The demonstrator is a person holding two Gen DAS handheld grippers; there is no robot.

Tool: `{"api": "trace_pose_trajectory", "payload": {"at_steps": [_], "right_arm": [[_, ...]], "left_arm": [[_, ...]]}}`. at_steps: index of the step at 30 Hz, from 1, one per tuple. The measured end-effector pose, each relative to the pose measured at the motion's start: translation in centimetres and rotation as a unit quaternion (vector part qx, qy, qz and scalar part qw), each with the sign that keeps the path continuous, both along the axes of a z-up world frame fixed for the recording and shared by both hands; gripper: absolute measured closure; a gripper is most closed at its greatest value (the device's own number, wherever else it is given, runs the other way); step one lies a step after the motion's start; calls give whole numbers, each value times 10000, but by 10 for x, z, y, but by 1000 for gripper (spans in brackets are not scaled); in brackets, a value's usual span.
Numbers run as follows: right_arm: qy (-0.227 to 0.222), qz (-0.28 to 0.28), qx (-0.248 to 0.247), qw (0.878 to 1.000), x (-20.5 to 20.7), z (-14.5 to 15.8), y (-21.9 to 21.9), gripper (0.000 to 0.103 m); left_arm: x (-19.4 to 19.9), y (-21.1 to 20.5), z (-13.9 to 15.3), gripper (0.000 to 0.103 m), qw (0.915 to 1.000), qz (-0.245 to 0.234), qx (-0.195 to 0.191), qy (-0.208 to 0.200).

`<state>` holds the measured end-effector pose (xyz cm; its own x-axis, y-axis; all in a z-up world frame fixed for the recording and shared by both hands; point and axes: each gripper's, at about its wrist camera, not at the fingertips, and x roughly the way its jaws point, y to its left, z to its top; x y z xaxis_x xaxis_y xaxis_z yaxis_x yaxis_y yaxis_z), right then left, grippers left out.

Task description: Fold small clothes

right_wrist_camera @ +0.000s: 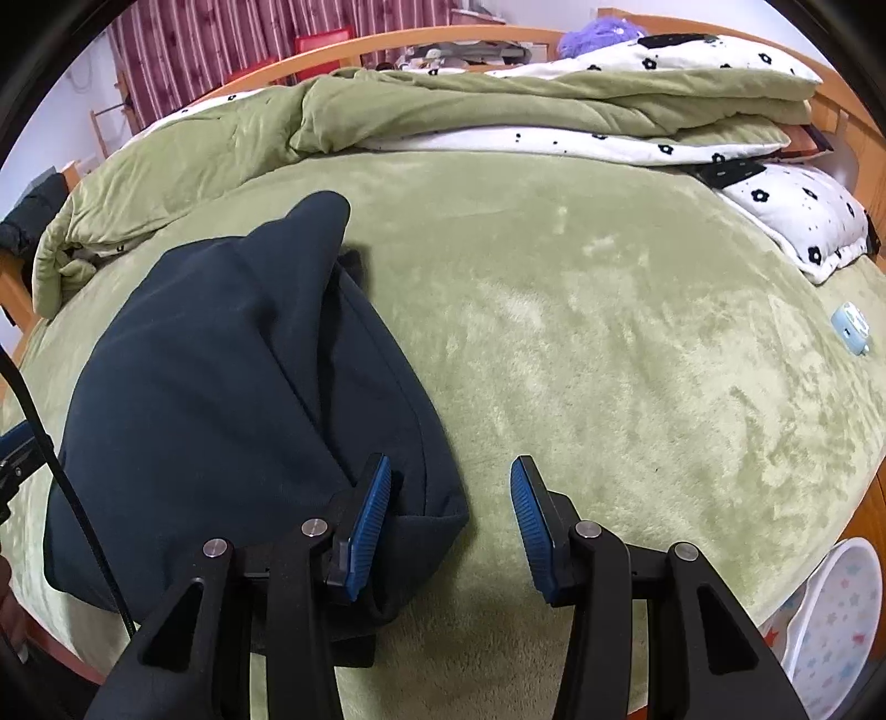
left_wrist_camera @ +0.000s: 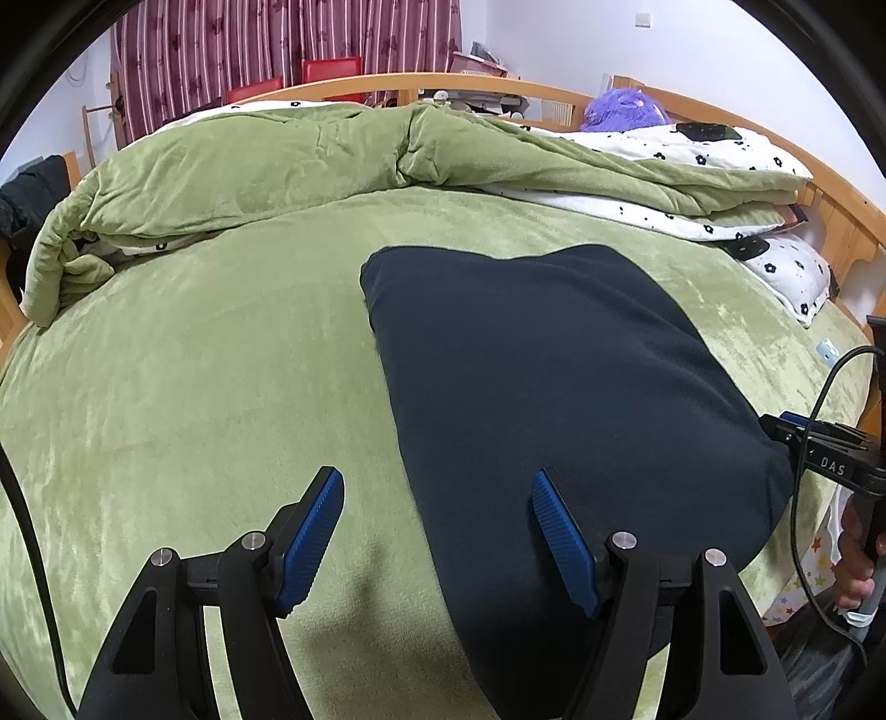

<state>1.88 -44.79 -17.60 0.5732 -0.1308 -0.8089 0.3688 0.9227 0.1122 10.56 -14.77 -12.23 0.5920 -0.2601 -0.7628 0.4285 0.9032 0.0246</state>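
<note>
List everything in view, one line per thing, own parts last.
dark garment: one, navy, folded on the bed, between the two grippers
bed cover: one, green plush, spread over the bed
duvet: one, green with white flowered lining, bunched along the far side
pillow: one, white with black flowers, far right
plush toy: one, purple, by the headboard
bed frame: one, light wood, around the bed
curtain: one, maroon striped, behind the bed
small device: one, pale blue, on the cover at right
basket: one, white with star print, beside the bed
left gripper: one, black with blue pads, open over the garment's left edge
right gripper: one, black with blue pads, open at the garment's right edge
</note>
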Motion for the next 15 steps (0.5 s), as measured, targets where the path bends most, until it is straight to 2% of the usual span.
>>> {"api": "trace_pose_trajectory", "payload": {"at_steps": [8,15], "right_arm": [[-28,107,-110,9999,0,5,9,58],[-193,172,-37,9997,-20,30,20,58]], "left_arm": [[-16,4,20,34,9999,-58,-18,-145],[-44,18,44,34,9989,-8,-79,-463]]}}
